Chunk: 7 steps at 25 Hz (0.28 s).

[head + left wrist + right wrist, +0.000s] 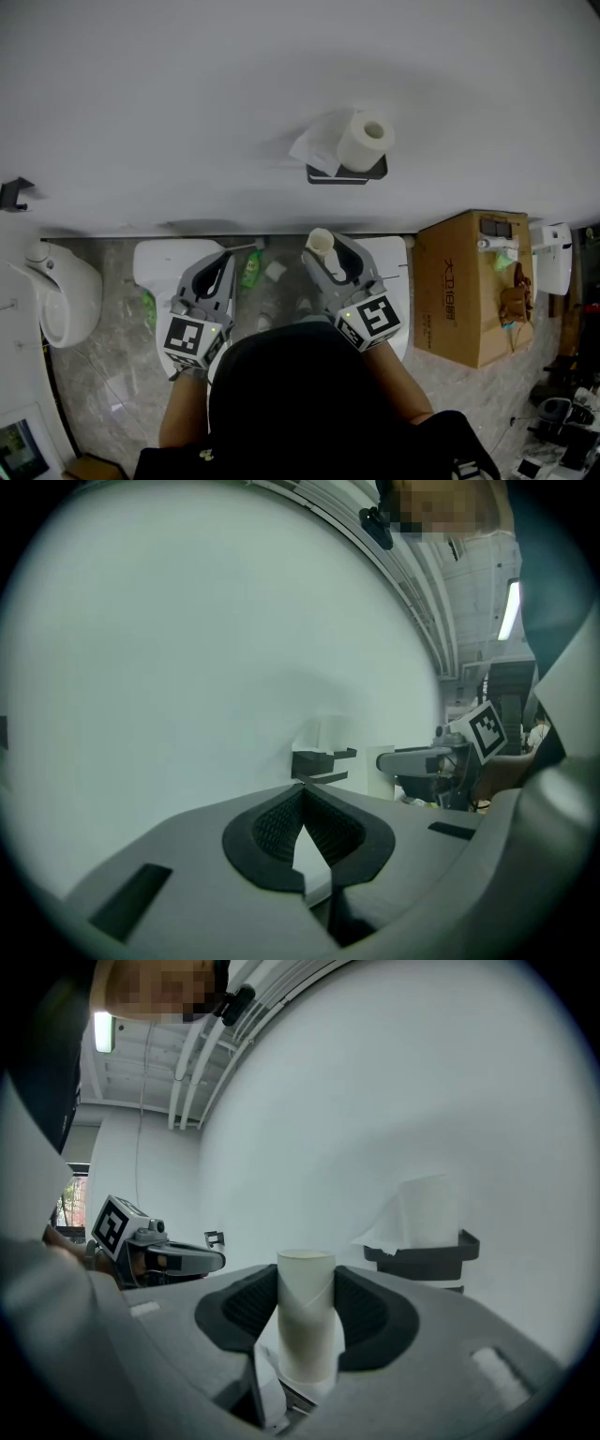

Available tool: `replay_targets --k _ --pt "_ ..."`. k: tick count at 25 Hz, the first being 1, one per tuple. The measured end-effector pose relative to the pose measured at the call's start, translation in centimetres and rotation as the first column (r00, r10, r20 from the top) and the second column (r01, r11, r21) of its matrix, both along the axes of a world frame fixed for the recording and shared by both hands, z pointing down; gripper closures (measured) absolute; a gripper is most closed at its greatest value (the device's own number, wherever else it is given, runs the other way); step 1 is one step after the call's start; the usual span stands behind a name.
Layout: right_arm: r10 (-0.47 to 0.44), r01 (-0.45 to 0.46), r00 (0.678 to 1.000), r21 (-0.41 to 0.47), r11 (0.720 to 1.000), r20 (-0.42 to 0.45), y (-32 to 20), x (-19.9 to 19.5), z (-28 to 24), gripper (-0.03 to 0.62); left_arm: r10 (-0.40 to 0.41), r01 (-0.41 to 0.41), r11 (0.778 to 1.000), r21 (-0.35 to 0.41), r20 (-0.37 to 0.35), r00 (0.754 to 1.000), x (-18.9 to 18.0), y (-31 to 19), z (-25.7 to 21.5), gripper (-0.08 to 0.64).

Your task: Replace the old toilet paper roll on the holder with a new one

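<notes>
Right tongs (323,251) clamped on bare cardboard tube (321,241) short of holder (347,173); left tongs (223,262) together, empty. Full roll (364,141) sits on holder. Risk: slack grip drops tube; hard squeeze crushes it.

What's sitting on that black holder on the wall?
A white paper roll stands in the holder, a loose sheet draping over its rim. The roll covers the holder's floor.

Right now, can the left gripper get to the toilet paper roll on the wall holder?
Probably yes. The left gripper is empty, and nothing stands between it and the toilet paper roll on the black holder. Its jaws are shut, so they would have to open first.
</notes>
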State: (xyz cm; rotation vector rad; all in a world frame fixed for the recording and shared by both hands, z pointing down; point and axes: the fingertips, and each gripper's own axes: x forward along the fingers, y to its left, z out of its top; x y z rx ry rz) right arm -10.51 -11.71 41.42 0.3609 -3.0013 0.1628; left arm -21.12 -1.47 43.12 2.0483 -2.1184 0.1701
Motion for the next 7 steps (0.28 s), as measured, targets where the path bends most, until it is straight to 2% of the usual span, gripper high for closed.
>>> replay_targets --k 7 --pt "0.008 -0.008 1.000 -0.002 1.000 0.002 -0.45 0.34 0.14 0.408 0.020 -0.020 1.000 -0.002 -0.002 1.000 0.41 -0.67 0.22 0.546"
